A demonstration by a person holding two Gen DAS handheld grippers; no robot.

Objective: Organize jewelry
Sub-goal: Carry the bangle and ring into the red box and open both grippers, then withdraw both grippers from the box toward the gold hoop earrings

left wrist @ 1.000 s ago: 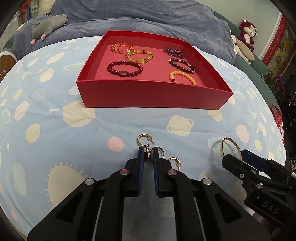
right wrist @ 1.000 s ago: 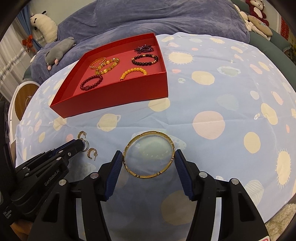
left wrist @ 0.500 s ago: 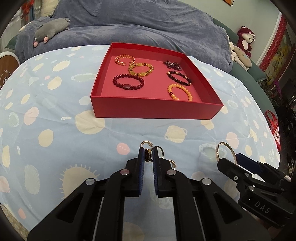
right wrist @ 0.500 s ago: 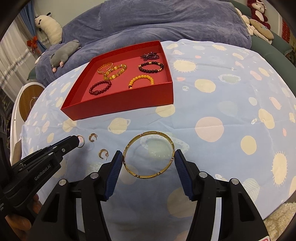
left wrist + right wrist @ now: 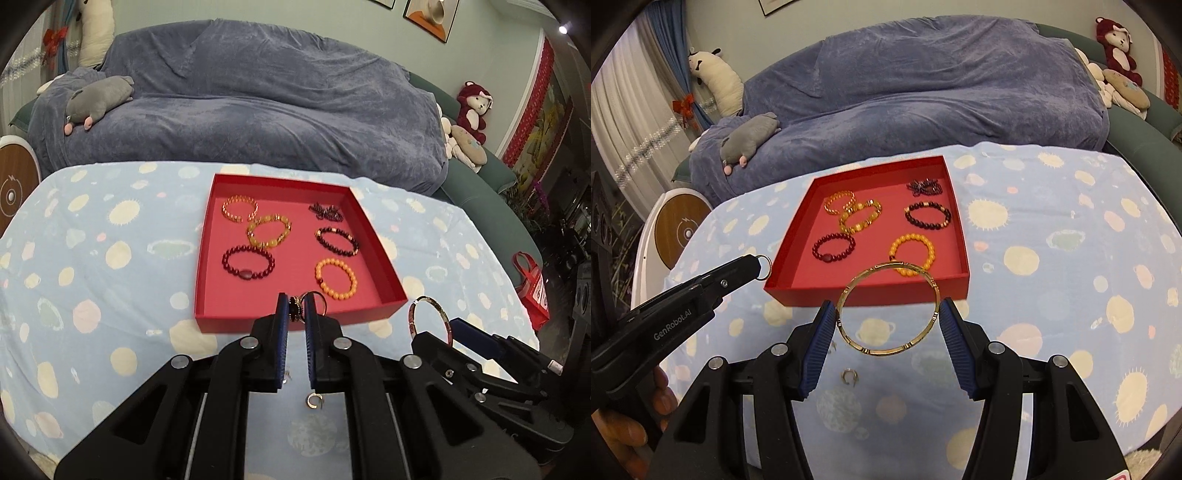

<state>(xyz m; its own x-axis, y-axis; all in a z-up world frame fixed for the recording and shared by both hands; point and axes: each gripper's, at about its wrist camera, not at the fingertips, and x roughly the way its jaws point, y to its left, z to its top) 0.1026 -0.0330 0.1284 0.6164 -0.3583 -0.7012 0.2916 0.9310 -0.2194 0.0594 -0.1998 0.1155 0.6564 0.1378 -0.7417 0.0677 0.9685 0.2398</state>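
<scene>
My left gripper is shut on a small gold hoop earring with a dark beaded part, held in the air before the red tray. From the right wrist view the same earring hangs at that gripper's tip. My right gripper is shut on a gold bangle, its pads pressing both sides, lifted above the cloth near the tray's front wall. The bangle also shows in the left wrist view. Two small gold earrings lie on the cloth below.
Several beaded bracelets lie in the red tray. The table wears a pale blue cloth with planet prints. A sofa under a blue-grey blanket stands behind, with plush toys on it. A hand holds the left gripper.
Both grippers have risen off the cloth, the left with the earring and the right with the bangle. The tray now sits lower and nearer in both views. Two earrings stayed on the cloth.
</scene>
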